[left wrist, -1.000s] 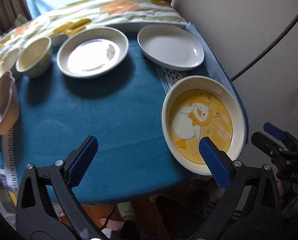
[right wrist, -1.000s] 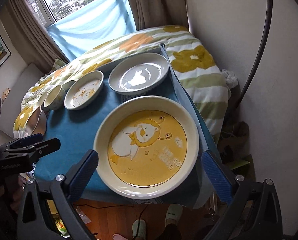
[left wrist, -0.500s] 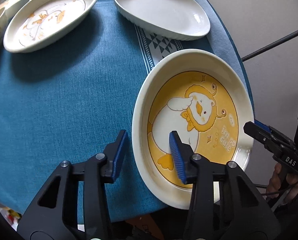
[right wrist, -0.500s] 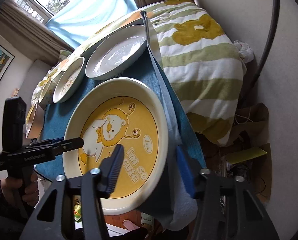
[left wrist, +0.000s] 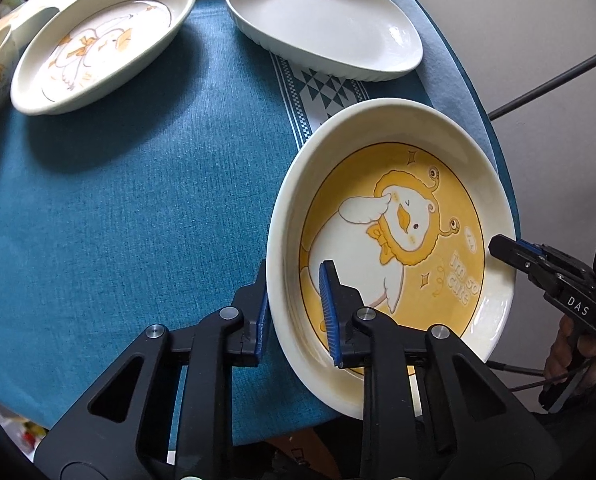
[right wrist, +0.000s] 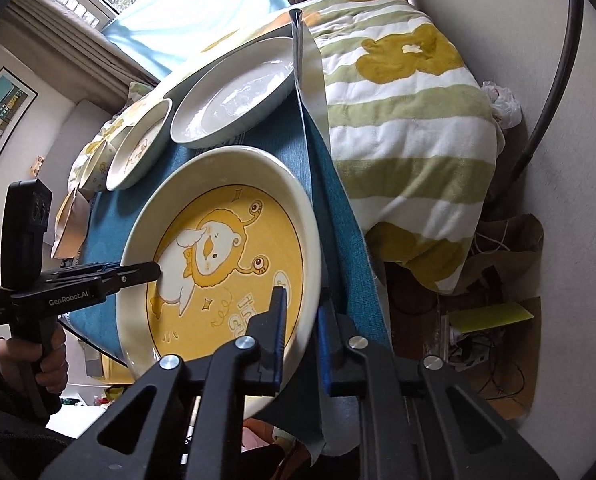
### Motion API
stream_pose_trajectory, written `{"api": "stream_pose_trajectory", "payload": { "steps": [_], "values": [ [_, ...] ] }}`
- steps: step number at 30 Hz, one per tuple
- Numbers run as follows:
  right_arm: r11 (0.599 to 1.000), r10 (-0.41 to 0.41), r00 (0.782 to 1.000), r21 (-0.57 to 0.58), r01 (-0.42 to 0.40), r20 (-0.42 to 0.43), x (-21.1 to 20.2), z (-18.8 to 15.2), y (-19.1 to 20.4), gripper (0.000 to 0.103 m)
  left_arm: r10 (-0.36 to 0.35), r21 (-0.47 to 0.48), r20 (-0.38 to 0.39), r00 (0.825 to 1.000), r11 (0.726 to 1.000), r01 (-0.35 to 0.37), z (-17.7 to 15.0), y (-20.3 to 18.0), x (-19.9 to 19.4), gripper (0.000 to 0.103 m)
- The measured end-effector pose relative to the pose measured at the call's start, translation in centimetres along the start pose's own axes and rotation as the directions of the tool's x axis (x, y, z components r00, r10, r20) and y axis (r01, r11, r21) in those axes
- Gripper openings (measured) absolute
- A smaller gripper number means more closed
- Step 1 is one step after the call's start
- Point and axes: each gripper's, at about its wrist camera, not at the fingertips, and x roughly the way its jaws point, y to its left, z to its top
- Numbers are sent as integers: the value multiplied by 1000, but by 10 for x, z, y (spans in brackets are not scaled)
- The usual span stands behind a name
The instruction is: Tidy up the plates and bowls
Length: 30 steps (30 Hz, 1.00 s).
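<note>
Left gripper (left wrist: 293,312): clamped on the cream ceramic yellow-duck plate (left wrist: 390,252) rim.
Right gripper (right wrist: 302,332): clamped on opposite rim, counter's right edge.
Lift: raise both level, together.

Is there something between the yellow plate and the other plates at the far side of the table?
Nothing visible. Only bare blue cloth lies between the yellow plate and the duck plate and white plate. Both grippers, left and right, clamp its rim.
</note>
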Motion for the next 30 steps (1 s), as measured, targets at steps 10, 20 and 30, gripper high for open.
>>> {"api": "stream_pose_trajectory", "payload": {
  "steps": [10,20,30],
  "values": [
    [999,-33,999,-42,34,25,-7,0,11,13,24,31,34,999,999,-25,-14,-4,-14,20],
    [993,0,999,-118,6,44,-8,11,44,13,41,-49,122,992,998,-35,-19,25,-60,20],
    [964,80,996,-257,-65,46,0,39,117,13,109,-155,221,969,985,-75,-35,84,-122,20]
  ]
}}
